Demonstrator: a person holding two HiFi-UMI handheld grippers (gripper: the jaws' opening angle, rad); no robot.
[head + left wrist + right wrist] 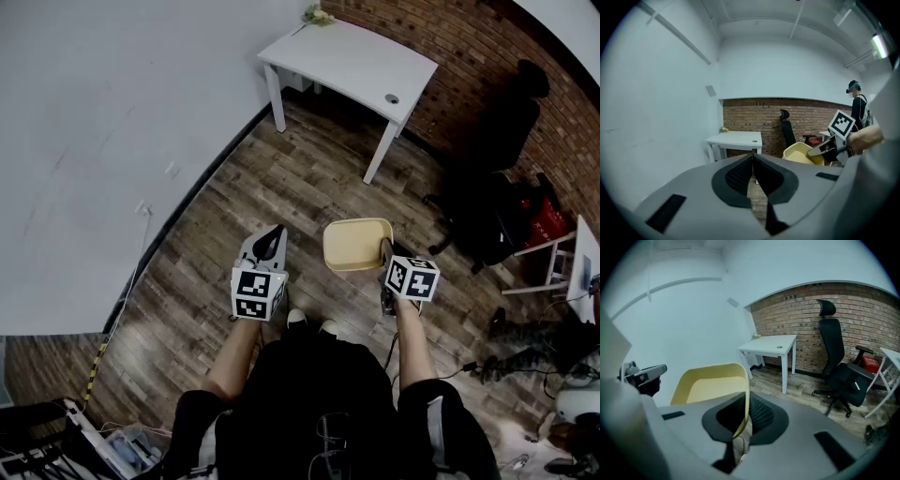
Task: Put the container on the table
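Observation:
A pale yellow plastic container (356,244) hangs above the wooden floor in front of the person. My right gripper (385,251) is shut on the container's right rim; in the right gripper view the rim (746,401) runs between the dark pads. My left gripper (274,236) is held to the container's left, apart from it, jaws shut with nothing in them. From the left gripper view the container (800,153) and the right gripper's marker cube (841,123) appear at the right. The white table (352,58) stands ahead by the wall and brick corner.
A black office chair (492,141) stands right of the table, with red items (542,220) and cables on the floor further right. A second white table edge (583,258) is at the far right. A person (858,110) stands at the back right.

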